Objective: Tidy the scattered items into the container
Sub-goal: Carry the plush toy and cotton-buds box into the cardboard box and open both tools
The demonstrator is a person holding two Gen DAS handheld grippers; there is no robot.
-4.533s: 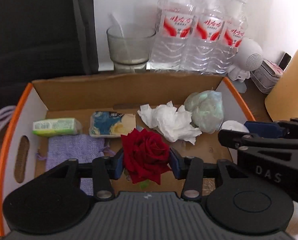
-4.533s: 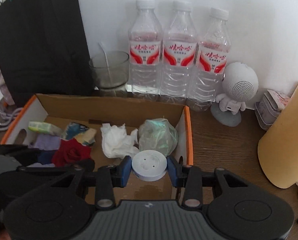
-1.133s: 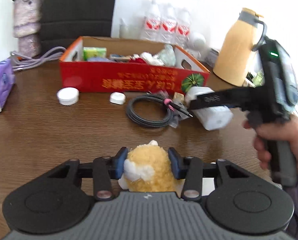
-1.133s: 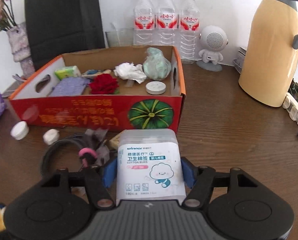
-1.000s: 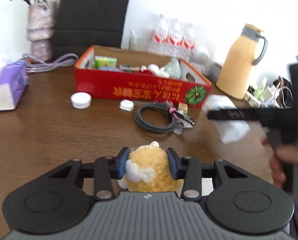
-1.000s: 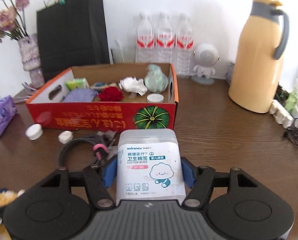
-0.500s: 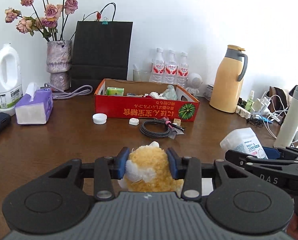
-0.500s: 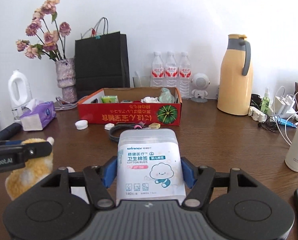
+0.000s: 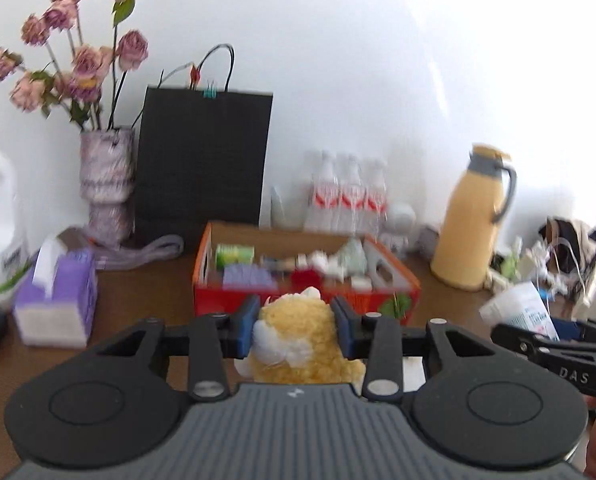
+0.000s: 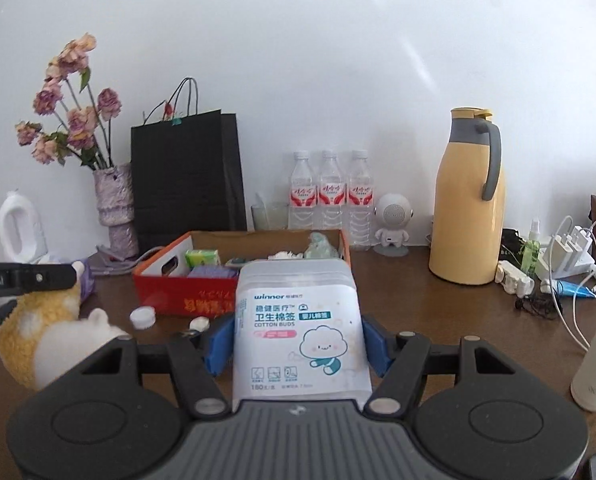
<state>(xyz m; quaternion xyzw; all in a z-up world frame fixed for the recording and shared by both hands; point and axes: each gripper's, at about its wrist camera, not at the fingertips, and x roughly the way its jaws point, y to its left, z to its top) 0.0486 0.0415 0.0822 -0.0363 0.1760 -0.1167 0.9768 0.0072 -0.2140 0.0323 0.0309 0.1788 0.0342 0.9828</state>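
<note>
Your left tool (image 9: 296,326) is clamped on the plush toy (image 9: 301,344): both blue pads press into its yellow fur, and the toy sits squarely between them, its white part low on the left side. Seen from the right wrist, that toy (image 10: 38,328) hangs under the left tool's finger, on your side of the box and off to its left, clear of the counter (image 10: 437,312).

Your right tool (image 10: 298,338) grips the cotton-bud pack (image 10: 299,324) by its two sides, about halfway open, the pack upright with its label facing the camera and its top edge covering the box's near right corner. From the left wrist the pack (image 9: 517,312) shows to the right of the box, held at the tip of the right tool (image 9: 545,344).

The box (image 10: 166,300), red outside with an orange rim, stands on the counter ahead of both tools. Inside it lie a green packet (image 10: 202,258), a purple pouch (image 10: 212,272), crumpled tissue (image 10: 284,255) and a pale green bundle (image 10: 319,248); the left wrist view, which is blurred, also shows a red flower (image 9: 305,278) near the front wall. Just in front of the box, on the counter, lie two white caps (image 10: 142,316), the second (image 10: 199,324) smaller. Behind the box stand three bottles (image 10: 327,192); to its right, a yellow jug (image 10: 467,200).
</note>
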